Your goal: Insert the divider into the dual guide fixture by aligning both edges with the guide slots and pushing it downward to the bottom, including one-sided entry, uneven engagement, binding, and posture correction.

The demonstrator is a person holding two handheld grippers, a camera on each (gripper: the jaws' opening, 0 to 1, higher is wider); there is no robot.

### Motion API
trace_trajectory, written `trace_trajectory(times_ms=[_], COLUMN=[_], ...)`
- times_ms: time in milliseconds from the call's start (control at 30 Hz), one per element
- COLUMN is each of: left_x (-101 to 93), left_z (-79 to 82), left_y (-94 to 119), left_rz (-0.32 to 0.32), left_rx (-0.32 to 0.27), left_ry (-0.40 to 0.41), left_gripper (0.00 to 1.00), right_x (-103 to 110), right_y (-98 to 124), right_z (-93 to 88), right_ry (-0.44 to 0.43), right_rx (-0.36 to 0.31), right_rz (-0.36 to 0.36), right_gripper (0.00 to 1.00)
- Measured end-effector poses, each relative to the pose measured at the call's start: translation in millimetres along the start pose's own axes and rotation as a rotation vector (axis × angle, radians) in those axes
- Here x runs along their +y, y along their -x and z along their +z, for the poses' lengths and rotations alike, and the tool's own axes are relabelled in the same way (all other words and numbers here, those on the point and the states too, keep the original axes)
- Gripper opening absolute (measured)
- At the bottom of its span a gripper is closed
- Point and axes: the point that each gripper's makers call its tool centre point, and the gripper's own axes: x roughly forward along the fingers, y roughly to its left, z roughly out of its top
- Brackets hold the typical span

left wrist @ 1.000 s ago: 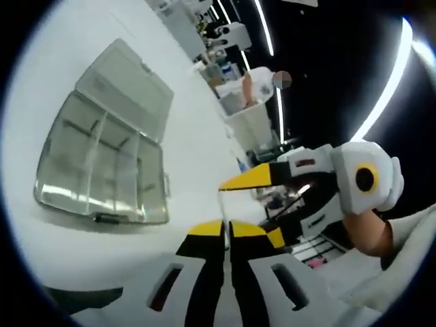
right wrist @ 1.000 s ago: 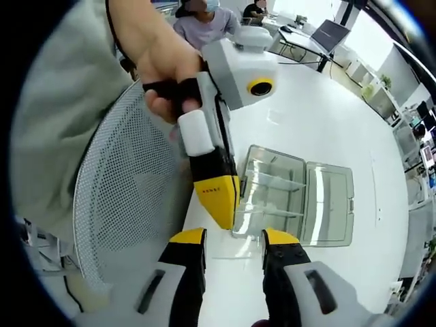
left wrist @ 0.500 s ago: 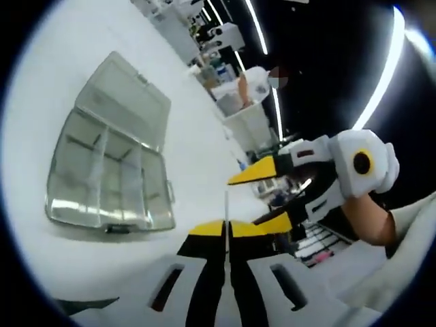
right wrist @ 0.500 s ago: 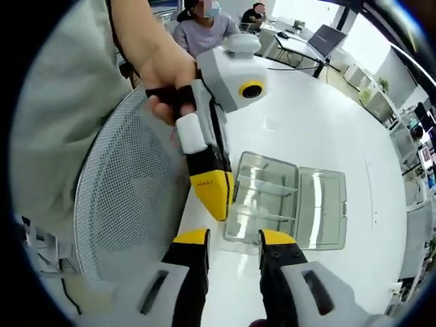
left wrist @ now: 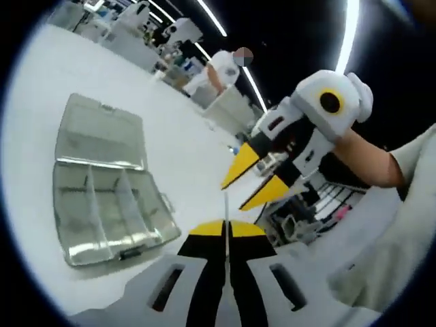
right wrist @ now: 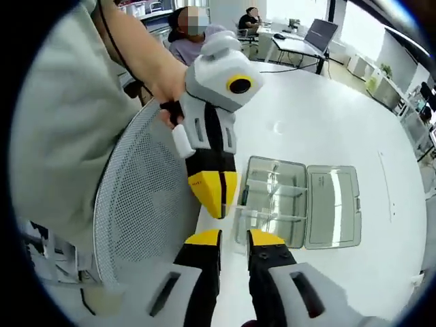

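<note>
My left gripper [left wrist: 225, 228] is shut on a thin clear divider [left wrist: 225, 204], which I see edge-on as a line rising from the jaws. In the right gripper view the left gripper [right wrist: 214, 197] points down with the divider [right wrist: 240, 216] at its tip. My right gripper [right wrist: 234, 237] is open with a narrow gap, its jaws just below the divider. In the left gripper view the right gripper [left wrist: 248, 182] comes in from the right, its tips apart beside the divider. The clear guide box [left wrist: 102, 204] [right wrist: 276, 197] lies on the white table with its lid [right wrist: 334, 204] flipped open.
A mesh chair back [right wrist: 139, 204] stands at the table's near edge, left of both grippers. The person's sleeve and hand [right wrist: 163, 82] hold the left gripper. Seated people and desks [right wrist: 300, 34] are far behind. Shelves and clutter [left wrist: 306, 211] lie beyond the table.
The right gripper's jaws have narrowed and sit closer under the divider. Both views have rolled, so the box appears shifted. The left gripper still holds the divider.
</note>
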Motion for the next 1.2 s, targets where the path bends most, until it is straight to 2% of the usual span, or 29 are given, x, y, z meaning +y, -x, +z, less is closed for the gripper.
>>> trace_trajectory(times_ms=[133, 300, 600, 967, 1133, 1200], left_x=[-1.4, -4.9, -6.9, -8.2, -8.5, -9.1], left_z=[-2.5, -1.7, -7.2, -9.0, -7.9, -8.0], left_y=[-0.1, 0.1, -0.1, -0.2, 0.1, 0.1], left_rz=[-0.006, -0.026, -0.037, -0.041, -0.04, -0.042], left_rx=[0.017, 0.012, 0.04, 0.053, 0.048, 0.05], left_ry=[-0.059, -0.111, -0.21, -0.295, -0.306, -0.311], left_gripper=[0.0, 0.0, 0.0, 0.0, 0.0, 0.0], right_x=[0.8, 4.9, 10.2, 15.3, 17.3, 17.1], right_y=[1.2, 0.3, -1.1, -6.5, -7.0, -7.3], right_z=[2.5, 2.6, 0.7, -3.2, -2.1, -2.0], right_ry=[-0.014, -0.039, -0.08, -0.083, -0.066, -0.093], right_rx=[-0.011, -0.023, -0.025, -0.005, -0.008, -0.005], right_rz=[0.032, 0.08, 0.154, 0.186, 0.202, 0.204], right_gripper=[0.04, 0.03, 0.0, 0.0, 0.0, 0.0])
